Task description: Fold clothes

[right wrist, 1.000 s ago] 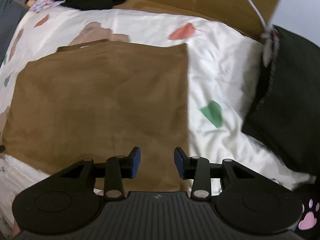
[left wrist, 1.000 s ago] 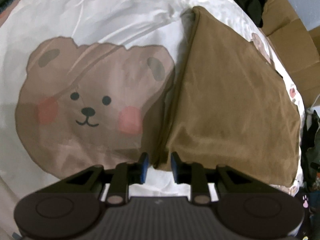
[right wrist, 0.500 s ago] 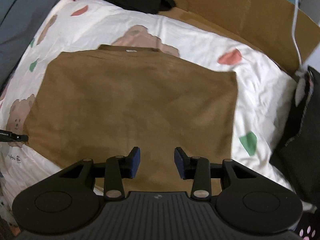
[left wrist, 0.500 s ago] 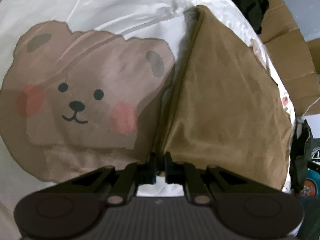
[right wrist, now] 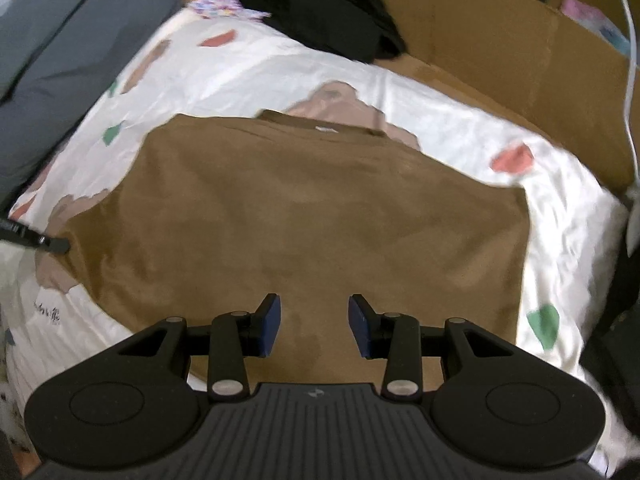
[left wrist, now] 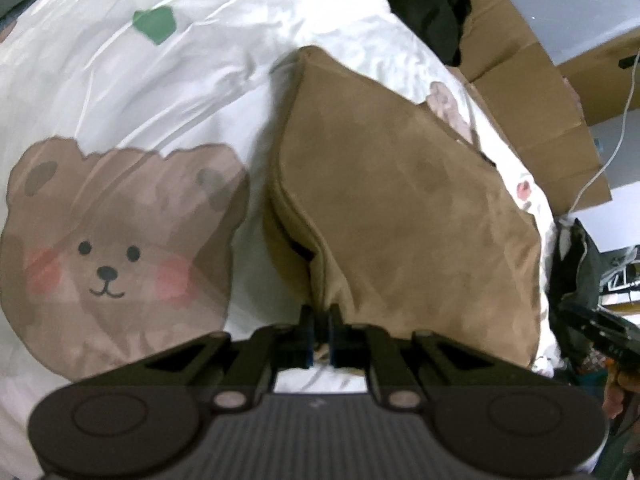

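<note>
Closest in, the left gripper (left wrist: 319,330) has its jaws pinched tight on the near corner of the brown shirt (left wrist: 400,208), and the cloth rises from the bed in a tented fold toward them, its layers parting a little just above the grip. The gripper points steeply down at the bed. The right gripper (right wrist: 314,330) hangs over the shirt's near hem with its blue pads (right wrist: 269,326) standing partly apart and nothing between them; it too tilts steeply down. From its side the left gripper's tip shows at the shirt's left corner. The shirt lies spread flat on the white quilt (right wrist: 452,136), collar at the far edge. Beyond it sit a black garment (right wrist: 340,16) and a cardboard wall (right wrist: 500,52).
</note>
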A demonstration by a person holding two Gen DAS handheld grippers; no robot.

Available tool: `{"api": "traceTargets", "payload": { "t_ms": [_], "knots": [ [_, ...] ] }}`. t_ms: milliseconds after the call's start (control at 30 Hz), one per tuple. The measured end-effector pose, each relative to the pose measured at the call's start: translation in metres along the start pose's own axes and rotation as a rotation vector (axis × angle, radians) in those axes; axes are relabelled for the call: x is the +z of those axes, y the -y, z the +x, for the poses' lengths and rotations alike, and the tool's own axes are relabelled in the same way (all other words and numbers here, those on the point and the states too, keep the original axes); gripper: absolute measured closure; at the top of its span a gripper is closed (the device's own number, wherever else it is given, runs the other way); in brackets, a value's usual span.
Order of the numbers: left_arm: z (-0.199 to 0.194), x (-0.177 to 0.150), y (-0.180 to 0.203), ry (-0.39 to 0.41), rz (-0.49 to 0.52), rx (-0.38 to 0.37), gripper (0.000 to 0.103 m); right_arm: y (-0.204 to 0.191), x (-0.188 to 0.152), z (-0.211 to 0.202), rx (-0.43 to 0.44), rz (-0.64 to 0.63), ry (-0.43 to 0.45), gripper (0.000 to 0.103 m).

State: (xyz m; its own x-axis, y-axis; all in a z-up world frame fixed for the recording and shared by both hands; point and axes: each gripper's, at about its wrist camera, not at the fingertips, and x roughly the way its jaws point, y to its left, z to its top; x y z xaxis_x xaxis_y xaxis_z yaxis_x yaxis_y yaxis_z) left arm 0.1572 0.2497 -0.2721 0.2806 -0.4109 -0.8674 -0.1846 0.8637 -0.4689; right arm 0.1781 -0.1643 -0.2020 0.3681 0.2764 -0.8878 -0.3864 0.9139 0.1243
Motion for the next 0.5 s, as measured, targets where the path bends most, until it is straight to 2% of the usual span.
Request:
{"api": "traceTargets", "payload": {
  "t_ms": [267, 500],
  "knots": [
    [-0.01, 0.015, 0.032, 0.005, 0.047, 0.005, 0.097, -0.033, 0.012, -0.003, 0.075, -0.054, 0.044, 0.061],
    [-0.025, 0.021, 0.049, 0.02, 0.081, 0.006, 0.097, -0.047, 0.014, -0.008, 0.1, -0.096, 0.062, 0.056]
  ]
}}
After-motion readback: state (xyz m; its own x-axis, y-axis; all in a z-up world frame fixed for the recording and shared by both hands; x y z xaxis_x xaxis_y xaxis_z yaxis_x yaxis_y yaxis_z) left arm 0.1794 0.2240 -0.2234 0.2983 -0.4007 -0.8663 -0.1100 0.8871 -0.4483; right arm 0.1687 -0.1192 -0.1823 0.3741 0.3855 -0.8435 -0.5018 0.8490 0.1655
